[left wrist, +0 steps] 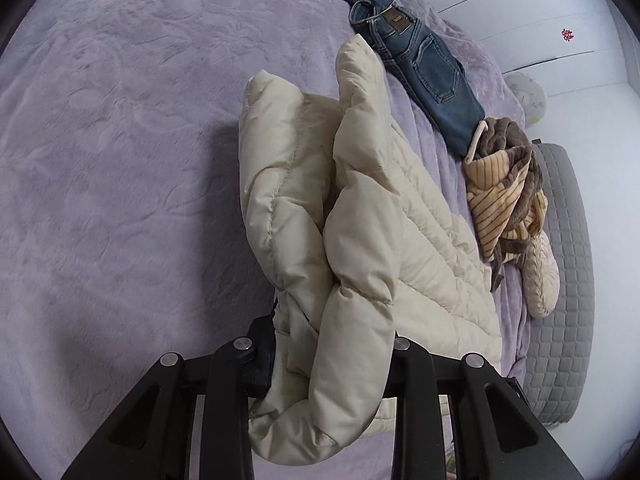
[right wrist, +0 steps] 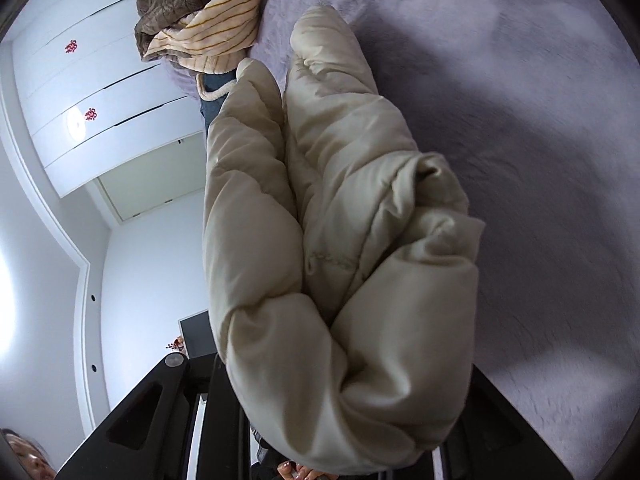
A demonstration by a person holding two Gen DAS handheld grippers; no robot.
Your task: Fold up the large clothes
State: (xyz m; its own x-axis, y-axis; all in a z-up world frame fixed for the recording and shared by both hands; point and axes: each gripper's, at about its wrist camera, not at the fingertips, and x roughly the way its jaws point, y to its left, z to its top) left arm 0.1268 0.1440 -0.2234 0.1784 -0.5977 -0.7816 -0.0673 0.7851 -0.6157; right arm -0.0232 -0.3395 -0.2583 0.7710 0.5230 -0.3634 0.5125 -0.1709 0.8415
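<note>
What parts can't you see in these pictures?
- Left gripper fingertips: left wrist view, buried under the cream puffer jacket.
- Right gripper fingertips: right wrist view, covered by the same jacket.
- Jeans: right wrist view, mostly hidden behind the jacket.

The left gripper (left wrist: 332, 364) points steeply down, its black jaws drawn in and clamped on a thick fold of the cream puffer jacket (left wrist: 360, 216). The right gripper (right wrist: 352, 432) points only slightly downward; its jaws are buried under the bunched jacket and grip it.
</note>
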